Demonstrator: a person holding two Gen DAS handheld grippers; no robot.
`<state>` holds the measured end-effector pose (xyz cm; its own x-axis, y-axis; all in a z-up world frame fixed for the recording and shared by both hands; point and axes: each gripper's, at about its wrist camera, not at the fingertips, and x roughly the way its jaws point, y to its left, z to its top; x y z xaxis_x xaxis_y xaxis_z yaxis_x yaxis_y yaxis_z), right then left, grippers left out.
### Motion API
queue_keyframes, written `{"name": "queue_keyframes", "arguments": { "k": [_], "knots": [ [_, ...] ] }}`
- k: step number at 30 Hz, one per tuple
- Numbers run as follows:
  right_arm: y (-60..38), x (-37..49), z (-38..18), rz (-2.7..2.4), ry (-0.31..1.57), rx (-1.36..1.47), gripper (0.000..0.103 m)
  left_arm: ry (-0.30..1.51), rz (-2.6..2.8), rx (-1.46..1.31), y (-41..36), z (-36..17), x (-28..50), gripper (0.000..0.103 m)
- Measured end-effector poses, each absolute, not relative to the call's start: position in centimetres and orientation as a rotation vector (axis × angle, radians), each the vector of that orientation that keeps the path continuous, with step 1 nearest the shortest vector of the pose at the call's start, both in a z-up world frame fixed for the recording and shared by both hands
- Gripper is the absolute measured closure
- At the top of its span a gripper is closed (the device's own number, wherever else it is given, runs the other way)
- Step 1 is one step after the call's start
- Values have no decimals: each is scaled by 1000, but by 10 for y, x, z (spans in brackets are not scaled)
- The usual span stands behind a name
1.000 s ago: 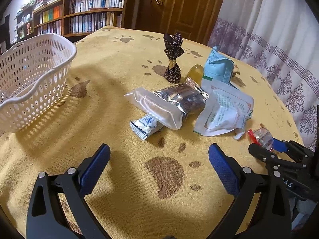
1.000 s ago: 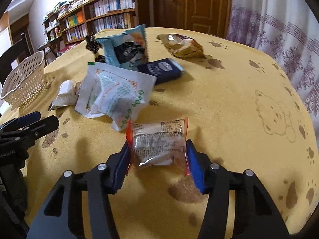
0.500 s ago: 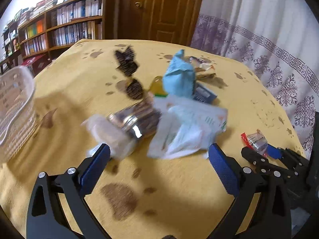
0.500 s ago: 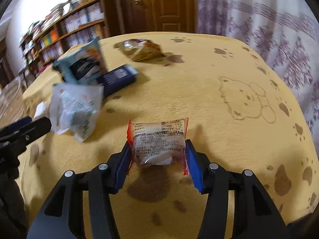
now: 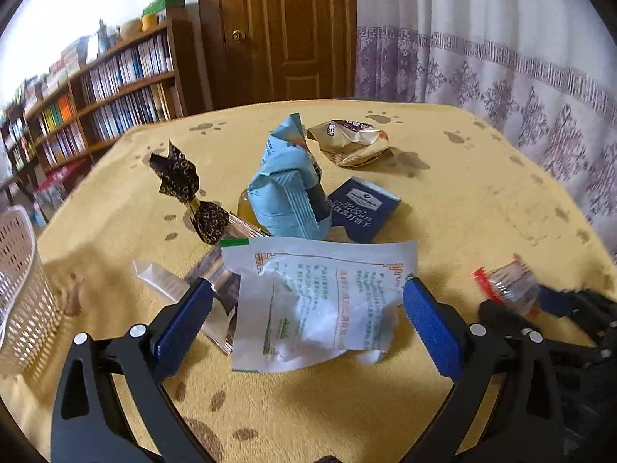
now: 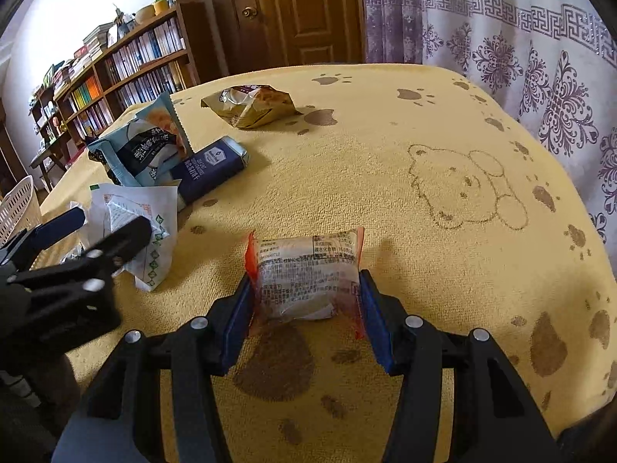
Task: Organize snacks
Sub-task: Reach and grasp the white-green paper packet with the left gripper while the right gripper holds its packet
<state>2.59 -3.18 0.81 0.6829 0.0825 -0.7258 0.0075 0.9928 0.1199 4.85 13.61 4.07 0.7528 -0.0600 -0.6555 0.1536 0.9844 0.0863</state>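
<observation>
Left wrist view, left to right: a white perforated basket [image 5: 19,293] stands at the left edge of the yellow paw-print bench [image 5: 482,200]; the left gripper [image 5: 308,320] has its jaws wide, with a crumpled white packet [image 5: 320,301] lying on the bench between the blue pads [image 5: 185,328] without visible contact. Under the packet's left edge lie a clear-ended foil wrapper [image 5: 216,281] and, behind it, a black-and-gold twist-wrapped sweet [image 5: 185,193], a pale blue bag [image 5: 285,193] standing upright, a navy box [image 5: 362,208] and a crumpled gold bag [image 5: 351,142]. At far right the right gripper [image 5: 513,301] appears from the side, its red-edged clear packet [image 5: 509,281] blurred.

Right wrist view: the right gripper [image 6: 306,301] has its jaws narrowed onto the red-edged clear packet [image 6: 308,270], which hangs just above the bench [image 6: 385,162], its printed label visible here only. The twist-wrapped sweet does not show in this view. The basket [image 6: 17,204] is a sliver at the left edge, well apart from the held packet.
</observation>
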Motion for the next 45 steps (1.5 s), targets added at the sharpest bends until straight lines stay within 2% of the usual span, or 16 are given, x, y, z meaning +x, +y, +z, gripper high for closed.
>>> {"name": "queue_keyframes", "arguments": {
  "k": [7,20,26,32,33,34,37,41,42,43,45],
  "knots": [
    [-32,25,8,44,818,118,49,791,-193,37,150,33,65,3],
    [-33,25,9,46,819,119,49,807,-263,83,128,31,65,3],
    [-33,25,8,49,819,122,49,786,-263,59,134,33,60,14],
    [-33,25,8,49,819,122,49,766,-282,29,138,42,46,31],
    [-33,25,8,49,819,123,49,766,-285,23,138,43,44,35],
    [-32,25,8,49,819,123,49,762,-279,20,140,45,42,53],
    [-33,25,8,49,819,122,49,759,-273,-5,149,50,38,59],
    [-33,25,8,49,819,122,49,769,-268,-29,159,50,39,59],
    [-33,25,8,49,819,123,49,773,-263,-38,161,48,40,52],
    [-33,25,8,49,819,123,49,777,-262,-55,163,47,42,34],
    [-33,25,8,49,819,123,49,780,-278,-94,166,44,46,16]
  ]
}}
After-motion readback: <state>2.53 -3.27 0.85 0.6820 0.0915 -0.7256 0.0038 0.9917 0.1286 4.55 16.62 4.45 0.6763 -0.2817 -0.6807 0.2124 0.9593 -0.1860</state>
